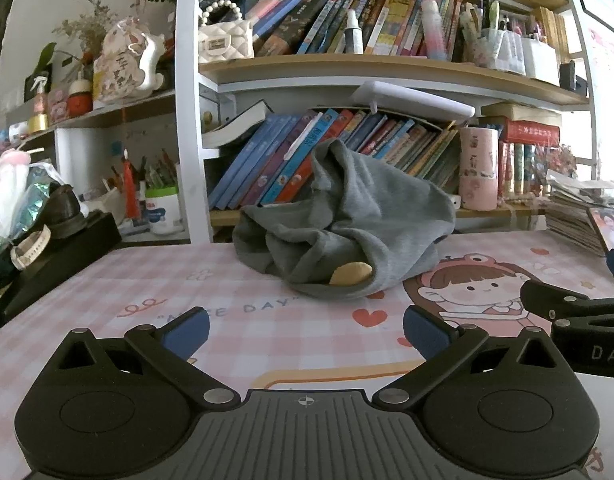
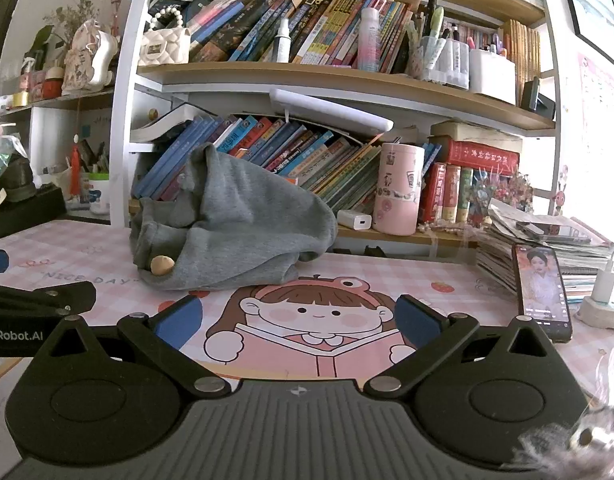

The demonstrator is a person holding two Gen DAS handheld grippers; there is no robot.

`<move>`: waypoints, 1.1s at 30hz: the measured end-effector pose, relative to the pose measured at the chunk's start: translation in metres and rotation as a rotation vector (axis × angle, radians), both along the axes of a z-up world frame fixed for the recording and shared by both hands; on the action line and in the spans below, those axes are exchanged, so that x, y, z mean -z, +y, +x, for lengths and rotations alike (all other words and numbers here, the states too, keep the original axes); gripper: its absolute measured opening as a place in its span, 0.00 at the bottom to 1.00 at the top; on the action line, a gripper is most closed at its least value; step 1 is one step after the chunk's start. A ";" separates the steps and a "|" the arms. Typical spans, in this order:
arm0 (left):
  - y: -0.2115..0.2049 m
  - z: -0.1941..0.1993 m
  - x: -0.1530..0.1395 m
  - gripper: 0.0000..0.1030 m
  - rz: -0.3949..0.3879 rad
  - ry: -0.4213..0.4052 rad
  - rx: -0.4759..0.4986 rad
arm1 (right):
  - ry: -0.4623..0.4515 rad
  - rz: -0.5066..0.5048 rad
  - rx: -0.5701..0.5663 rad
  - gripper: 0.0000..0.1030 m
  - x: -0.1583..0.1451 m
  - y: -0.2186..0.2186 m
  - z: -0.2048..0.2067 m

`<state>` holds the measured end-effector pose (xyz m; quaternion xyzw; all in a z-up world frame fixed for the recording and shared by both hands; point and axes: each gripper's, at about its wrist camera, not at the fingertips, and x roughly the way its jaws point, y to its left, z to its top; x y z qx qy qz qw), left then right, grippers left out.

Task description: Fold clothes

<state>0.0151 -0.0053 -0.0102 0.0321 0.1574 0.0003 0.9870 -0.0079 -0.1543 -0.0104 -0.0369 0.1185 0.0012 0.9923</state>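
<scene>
Both the left hand-held gripper (image 1: pixel 305 330) and the right hand-held gripper (image 2: pixel 299 320) are hovering released, so reaching for the crumpled grey sweatshirt (image 1: pixel 347 216) is risking pinching several bunched layers together, or snagging the phone (image 2: pixel 543 292) lying near on the bench (image 1: pixel 107 280).

The pink checked mat (image 2: pixel 87 248) on the bench reads "NICE DAY". The left claw's (image 1: pixel 305 330) black body reads "nRobot.AI".

a crumpled grey garment (image 1: pixel 347 220) (image 2: pixel 235 224) sits heaped on the pink mat, perhaps leaning against books.

A pink cup (image 2: pixel 399 188) stands on the bookshelf (image 2: pixel 347 72); a phone (image 2: pixel 543 292) leans against stacked magazines (image 2: pixel 503 256).
</scene>
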 end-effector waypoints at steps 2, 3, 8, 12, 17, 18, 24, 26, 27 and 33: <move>0.000 0.000 0.000 1.00 0.001 -0.001 -0.001 | 0.000 0.001 -0.003 1.00 0.000 0.000 0.000; 0.000 0.000 0.000 1.00 0.001 -0.001 -0.003 | 0.000 0.000 -0.003 1.00 0.000 0.000 0.000; -0.001 -0.001 0.001 1.00 0.005 -0.005 -0.005 | -0.001 -0.001 -0.006 1.00 0.000 0.001 0.000; -0.002 -0.001 0.001 1.00 0.013 -0.006 0.000 | -0.001 -0.001 0.000 1.00 0.000 0.001 0.000; -0.001 -0.001 0.000 1.00 0.002 -0.004 0.032 | 0.010 0.008 -0.002 0.99 0.001 0.000 0.001; 0.000 -0.001 0.000 1.00 -0.005 -0.003 0.041 | 0.016 0.012 0.000 0.99 0.001 -0.001 0.002; 0.008 0.004 0.000 0.98 -0.072 0.001 0.053 | 0.042 0.055 -0.004 0.99 0.001 -0.007 0.009; 0.010 0.010 0.001 0.97 -0.085 0.014 0.066 | 0.014 0.093 -0.019 0.99 0.000 -0.011 0.010; 0.010 0.015 0.001 0.97 -0.078 0.026 0.070 | 0.017 0.103 -0.023 0.99 0.000 -0.013 0.014; 0.012 0.057 -0.002 0.88 -0.072 0.056 0.099 | 0.104 0.131 -0.036 0.70 0.002 -0.020 0.048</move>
